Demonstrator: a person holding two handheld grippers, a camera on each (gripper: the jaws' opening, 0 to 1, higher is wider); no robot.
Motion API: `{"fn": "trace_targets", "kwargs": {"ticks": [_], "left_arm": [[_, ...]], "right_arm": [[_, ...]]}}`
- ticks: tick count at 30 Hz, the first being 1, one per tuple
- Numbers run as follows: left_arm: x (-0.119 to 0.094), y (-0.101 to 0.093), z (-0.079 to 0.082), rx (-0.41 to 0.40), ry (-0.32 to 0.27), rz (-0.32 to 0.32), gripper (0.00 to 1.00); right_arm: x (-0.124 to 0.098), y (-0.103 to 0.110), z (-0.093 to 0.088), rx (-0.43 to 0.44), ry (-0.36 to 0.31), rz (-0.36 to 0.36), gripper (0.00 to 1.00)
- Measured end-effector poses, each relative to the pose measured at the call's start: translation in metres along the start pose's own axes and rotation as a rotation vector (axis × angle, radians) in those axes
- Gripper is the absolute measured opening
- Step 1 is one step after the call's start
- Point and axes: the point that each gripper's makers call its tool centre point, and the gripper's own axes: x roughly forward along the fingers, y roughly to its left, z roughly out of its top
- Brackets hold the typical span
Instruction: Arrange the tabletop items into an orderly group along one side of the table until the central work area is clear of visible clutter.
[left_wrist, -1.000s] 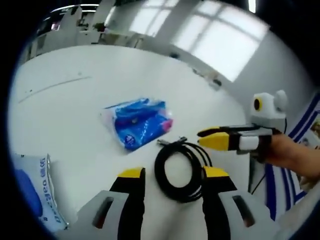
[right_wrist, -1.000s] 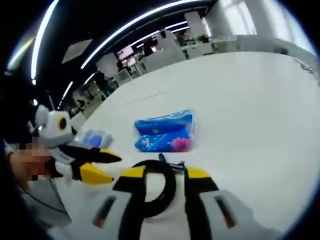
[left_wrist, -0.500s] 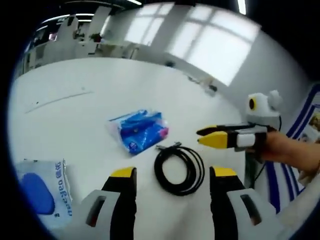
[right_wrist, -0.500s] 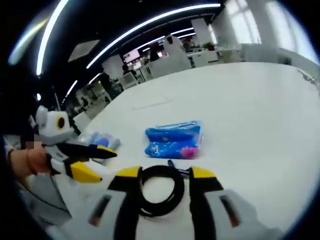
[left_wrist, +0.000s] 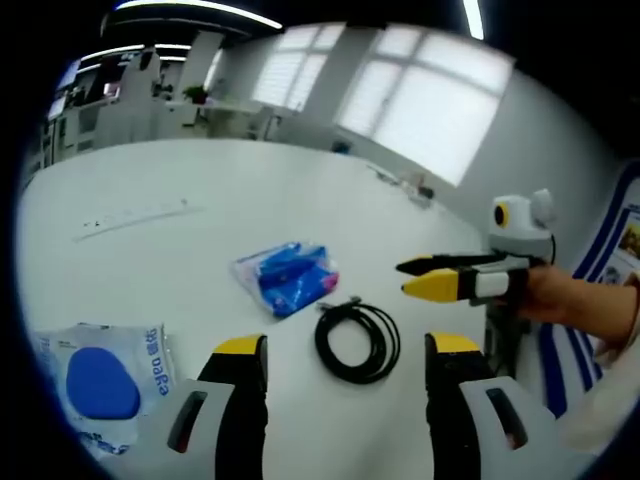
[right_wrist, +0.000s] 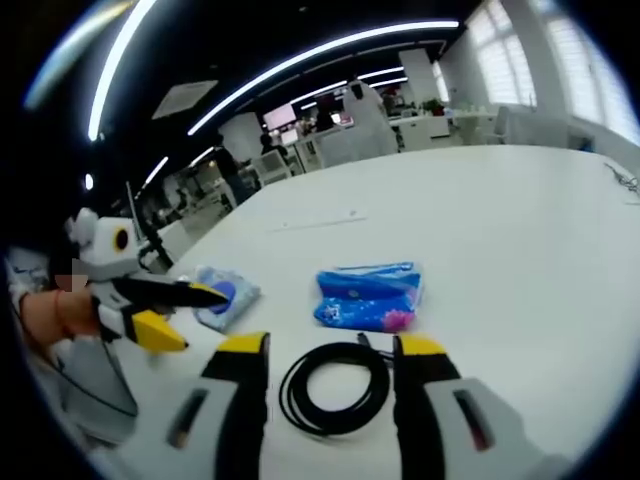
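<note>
Nearest, we see the left gripper (left_wrist: 342, 352) with its jaws spread wide and holding nothing, hovering above the white table (left_wrist: 180, 250); the right gripper (right_wrist: 327, 350) is likewise wide and empty. Between each pair of jaws, lying flat on the table, is the coiled black cable (left_wrist: 357, 341) — the item we judge to be next in hand. Just beyond it rests the blue packet (left_wrist: 286, 277), close to the cable but apart from it. Off to one side lies the white pouch with a blue oval (left_wrist: 100, 380), near the table edge. We judge the tidying barely begun — the next move calls for lowering one gripper over the coil's rim and closing on it.
</note>
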Motion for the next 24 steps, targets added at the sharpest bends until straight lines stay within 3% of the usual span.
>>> {"fn": "trace_targets", "kwargs": {"ticks": [13, 24], "left_arm": [[-0.057, 0.004, 0.012, 0.016, -0.074, 0.040, 0.64], [-0.127, 0.014, 0.015, 0.042, -0.140, 0.091, 0.69]], "right_arm": [[-0.009, 0.046, 0.020, -0.051, -0.039, 0.038, 0.54], [-0.009, 0.092, 0.032, -0.082, -0.067, 0.078, 0.54]]}}
